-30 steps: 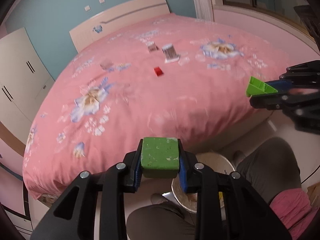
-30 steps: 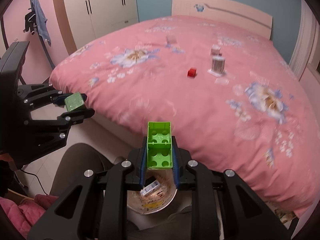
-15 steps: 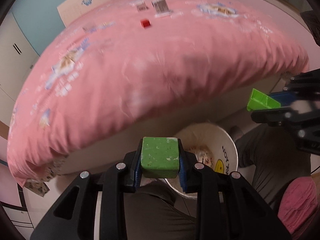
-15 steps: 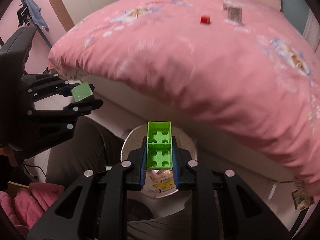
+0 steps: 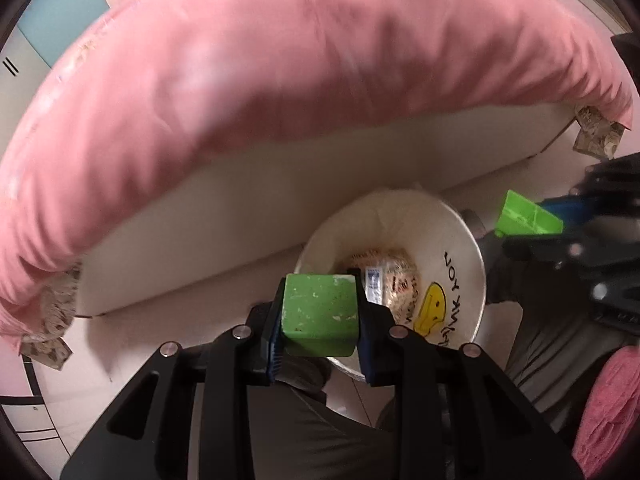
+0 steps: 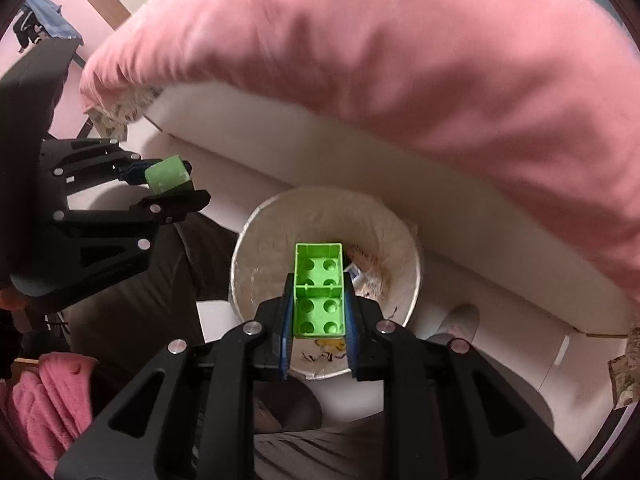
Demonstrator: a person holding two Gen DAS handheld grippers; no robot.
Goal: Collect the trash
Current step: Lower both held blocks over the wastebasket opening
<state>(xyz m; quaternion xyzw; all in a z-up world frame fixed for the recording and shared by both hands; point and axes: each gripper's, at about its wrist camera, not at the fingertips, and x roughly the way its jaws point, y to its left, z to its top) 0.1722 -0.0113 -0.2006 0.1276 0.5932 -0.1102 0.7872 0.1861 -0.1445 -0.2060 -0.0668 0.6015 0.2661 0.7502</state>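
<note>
Both grippers loaded, poised over the bin.

Left wrist view: left gripper (image 5: 319, 316) has its jaws clamped on a green cube (image 5: 318, 314), held at the near rim of the white bin (image 5: 460, 240), presumably so it falls inside on release; wrappers lie at the bottom. Right wrist view: right gripper (image 6: 318, 312) is clamped on a green stud brick (image 6: 319, 290), hollow side up, directly above the bin's mouth beside the pink bedcover (image 6: 400, 60).
</note>
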